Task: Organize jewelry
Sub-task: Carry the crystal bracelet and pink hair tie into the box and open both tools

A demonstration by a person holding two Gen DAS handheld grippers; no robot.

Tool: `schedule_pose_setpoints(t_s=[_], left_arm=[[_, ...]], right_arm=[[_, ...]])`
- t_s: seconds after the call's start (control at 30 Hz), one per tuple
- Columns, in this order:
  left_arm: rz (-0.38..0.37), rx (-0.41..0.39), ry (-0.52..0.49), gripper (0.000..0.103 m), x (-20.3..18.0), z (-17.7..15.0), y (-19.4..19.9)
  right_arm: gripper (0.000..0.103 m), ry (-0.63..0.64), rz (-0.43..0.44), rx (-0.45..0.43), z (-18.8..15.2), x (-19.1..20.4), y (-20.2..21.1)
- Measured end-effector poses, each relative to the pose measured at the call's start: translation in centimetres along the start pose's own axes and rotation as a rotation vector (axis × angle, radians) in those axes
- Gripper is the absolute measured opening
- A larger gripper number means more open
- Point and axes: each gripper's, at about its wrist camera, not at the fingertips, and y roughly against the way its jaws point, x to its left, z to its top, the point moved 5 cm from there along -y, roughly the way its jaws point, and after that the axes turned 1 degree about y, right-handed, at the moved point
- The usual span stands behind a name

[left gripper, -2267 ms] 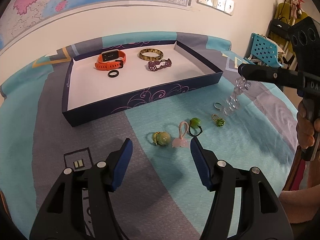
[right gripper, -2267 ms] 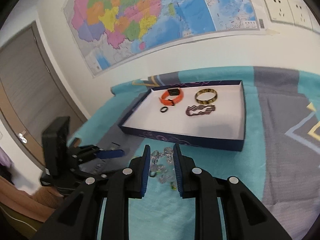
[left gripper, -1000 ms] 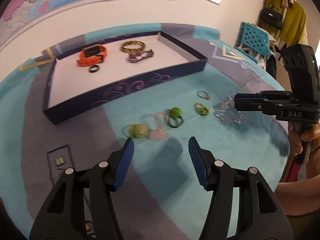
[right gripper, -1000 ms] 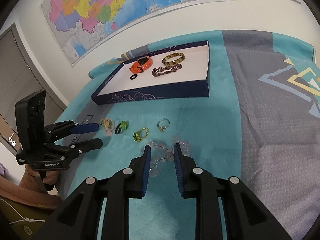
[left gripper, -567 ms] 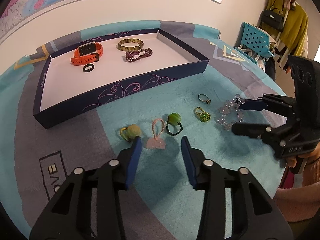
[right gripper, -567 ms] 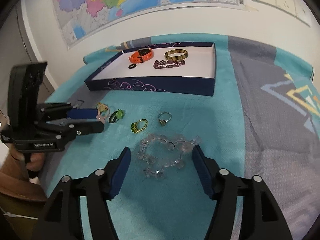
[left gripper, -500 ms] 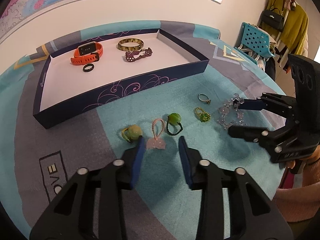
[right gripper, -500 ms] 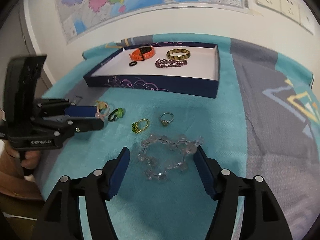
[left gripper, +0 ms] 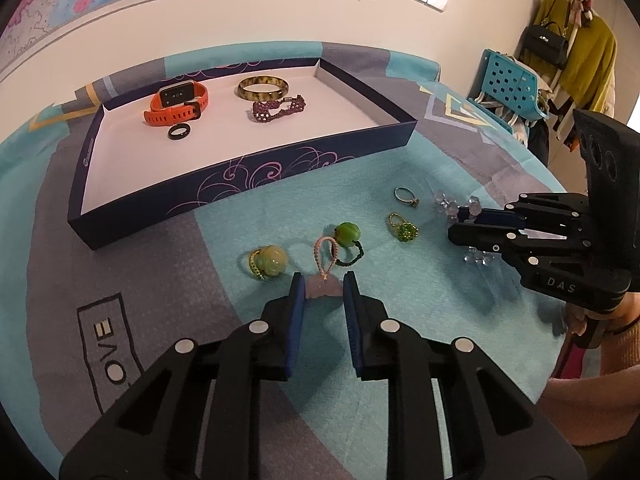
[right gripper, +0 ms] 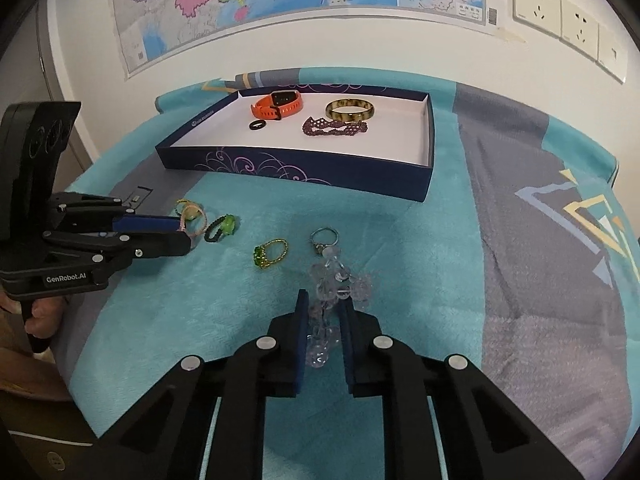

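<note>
A dark blue tray [left gripper: 304,168] with a white floor holds an orange watch [left gripper: 176,106], a black ring [left gripper: 179,131], a gold bangle [left gripper: 263,88] and a purple bracelet [left gripper: 279,108]. My left gripper [left gripper: 322,284] is shut on a pink charm [left gripper: 322,289] with a loop, on the cloth. My right gripper [right gripper: 323,304] is shut on a clear crystal bracelet [right gripper: 334,284], also on the cloth. The right gripper also shows in the left wrist view [left gripper: 460,224].
Loose on the teal cloth lie a pale green bead ring [left gripper: 269,261], a green bead on a dark loop [left gripper: 347,236], a green-stone gold ring [left gripper: 404,227] and a silver ring [left gripper: 405,195]. A blue chair [left gripper: 508,80] stands at the right.
Both grippers were open half a second ago. The left has closed on the pink charm; the right has closed on the crystal bracelet, bunching it together.
</note>
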Motion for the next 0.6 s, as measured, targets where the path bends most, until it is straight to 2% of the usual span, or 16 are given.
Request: schedule_pose_setpoints(t_s=[0.2, 0.6], left_arm=[[-0.022, -0.020, 0.011, 0.020, 0.1, 0.1, 0.8], [-0.022, -0.071, 0.006, 0.020, 0.5, 1.3, 2.8]], right_arm=[[0.008, -0.012, 0.025, -0.046, 1.1, -0.1, 1.6], [0.008, 0.047, 0.026, -0.119, 5.0, 0.4, 3.6]])
